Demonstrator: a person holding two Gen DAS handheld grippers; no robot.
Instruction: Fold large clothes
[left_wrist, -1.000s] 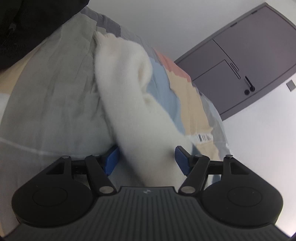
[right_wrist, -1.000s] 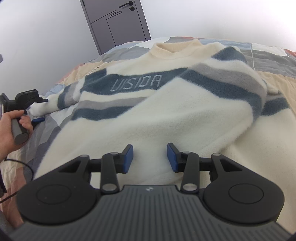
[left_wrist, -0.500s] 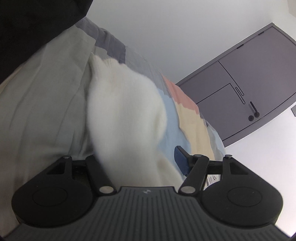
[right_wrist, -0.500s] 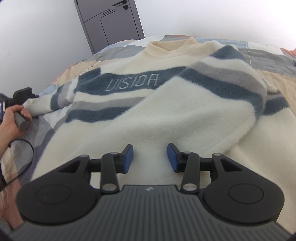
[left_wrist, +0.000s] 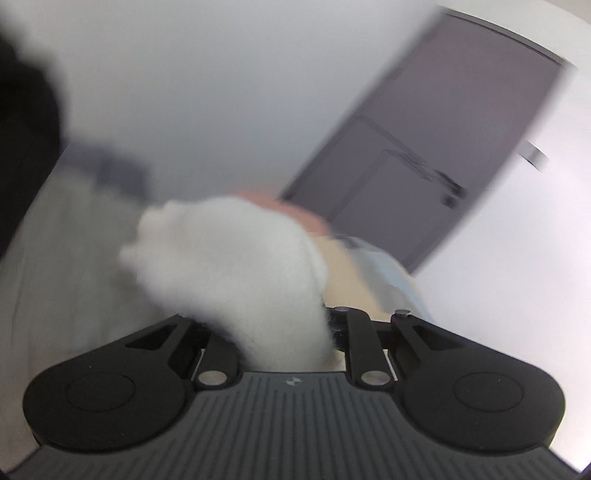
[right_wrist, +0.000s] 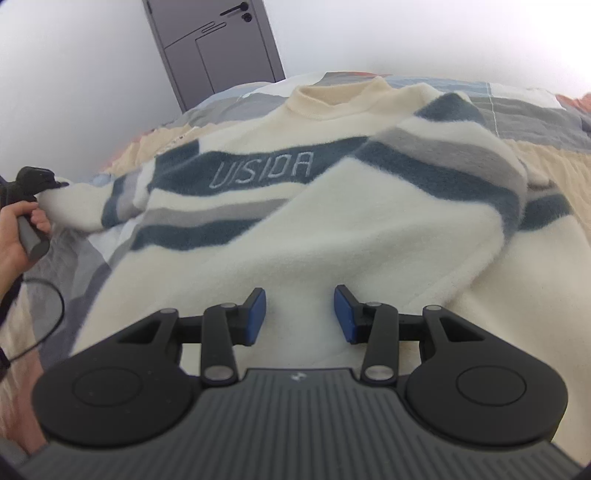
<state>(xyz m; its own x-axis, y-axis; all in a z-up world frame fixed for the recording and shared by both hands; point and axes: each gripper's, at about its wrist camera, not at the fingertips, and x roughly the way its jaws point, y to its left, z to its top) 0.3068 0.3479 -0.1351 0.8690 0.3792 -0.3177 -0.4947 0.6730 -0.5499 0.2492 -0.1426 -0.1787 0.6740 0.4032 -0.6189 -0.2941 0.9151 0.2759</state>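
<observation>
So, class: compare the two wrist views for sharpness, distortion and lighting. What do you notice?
Left wrist view: motion blur smears the sleeve and door; only the gripper's body is crisp. Right wrist view: sharp, the sweater lettering legible, soft even light, fisheye bending at the edges.

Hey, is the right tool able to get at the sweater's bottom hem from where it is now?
Probably yes. The right tool is open, hovering just above the cream body of the sweater with nothing between them. The left tool, shut on the sleeve cuff, is off to the side, out of the way.
</observation>
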